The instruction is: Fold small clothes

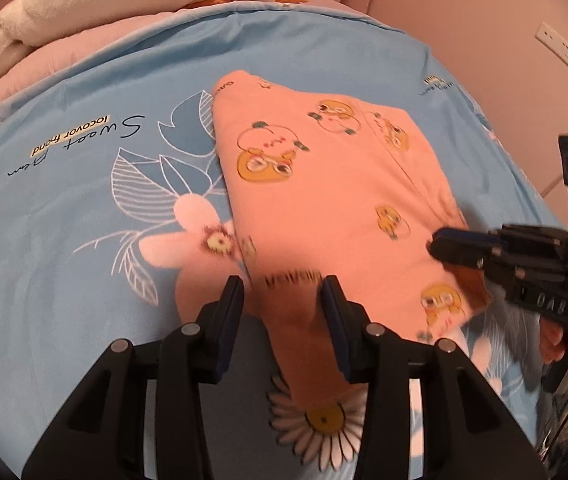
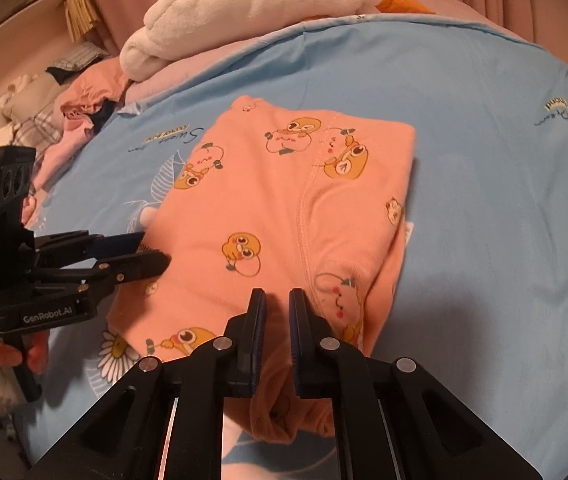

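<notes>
The orange garment [image 2: 284,216] lies partly folded on the blue sheet [image 2: 483,160]. Both grippers work its near hem: the right gripper [image 2: 276,304] pinches the edge to lift it (jaws nearly together), while the left gripper [image 1: 282,292] straddles cloth, half spread, grip unclear.

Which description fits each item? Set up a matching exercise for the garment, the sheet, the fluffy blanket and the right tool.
Items:
1. garment
2. sheet
3. fluffy blanket
4. right tool

Descriptions:
A. white, bunched at the far end
B. shut on the near edge of the cloth
C. orange with cartoon animals
D. blue with a flower print

Pairs: 1-C, 2-D, 3-A, 4-B
</notes>
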Demonstrator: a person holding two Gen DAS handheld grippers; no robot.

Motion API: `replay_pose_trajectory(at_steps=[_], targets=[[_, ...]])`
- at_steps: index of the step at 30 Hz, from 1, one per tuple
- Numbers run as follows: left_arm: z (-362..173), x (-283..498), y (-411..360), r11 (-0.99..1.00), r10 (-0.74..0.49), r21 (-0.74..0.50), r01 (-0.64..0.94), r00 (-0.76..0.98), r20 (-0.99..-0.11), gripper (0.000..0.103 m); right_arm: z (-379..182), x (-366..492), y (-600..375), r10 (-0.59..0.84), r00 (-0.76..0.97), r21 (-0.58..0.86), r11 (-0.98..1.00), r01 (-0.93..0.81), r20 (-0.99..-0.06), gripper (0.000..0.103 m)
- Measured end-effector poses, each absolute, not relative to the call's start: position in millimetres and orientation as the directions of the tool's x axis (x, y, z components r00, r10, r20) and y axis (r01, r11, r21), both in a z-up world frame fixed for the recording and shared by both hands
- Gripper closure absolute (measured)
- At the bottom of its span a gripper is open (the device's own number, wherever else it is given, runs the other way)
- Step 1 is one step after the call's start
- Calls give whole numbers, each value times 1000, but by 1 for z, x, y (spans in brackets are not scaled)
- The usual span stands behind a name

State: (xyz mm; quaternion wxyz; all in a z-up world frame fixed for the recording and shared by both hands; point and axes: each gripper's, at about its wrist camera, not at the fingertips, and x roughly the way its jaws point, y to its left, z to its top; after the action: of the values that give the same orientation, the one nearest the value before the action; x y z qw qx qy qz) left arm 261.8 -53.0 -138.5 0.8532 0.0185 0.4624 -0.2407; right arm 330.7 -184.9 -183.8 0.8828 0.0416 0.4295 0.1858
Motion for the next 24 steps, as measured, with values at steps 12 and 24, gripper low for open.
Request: replay_pose_trajectory(at_steps=[12, 24], targets=[[-151, 249, -51, 883, -387, -197, 426, 423, -819, 61, -190, 323, -176, 380, 531, 258, 921, -291, -757, 95], [-144, 260, -4, 881, -466, -367, 298, 410, -784, 45, -171, 305, -203, 488, 553, 428, 870, -245, -675, 62]])
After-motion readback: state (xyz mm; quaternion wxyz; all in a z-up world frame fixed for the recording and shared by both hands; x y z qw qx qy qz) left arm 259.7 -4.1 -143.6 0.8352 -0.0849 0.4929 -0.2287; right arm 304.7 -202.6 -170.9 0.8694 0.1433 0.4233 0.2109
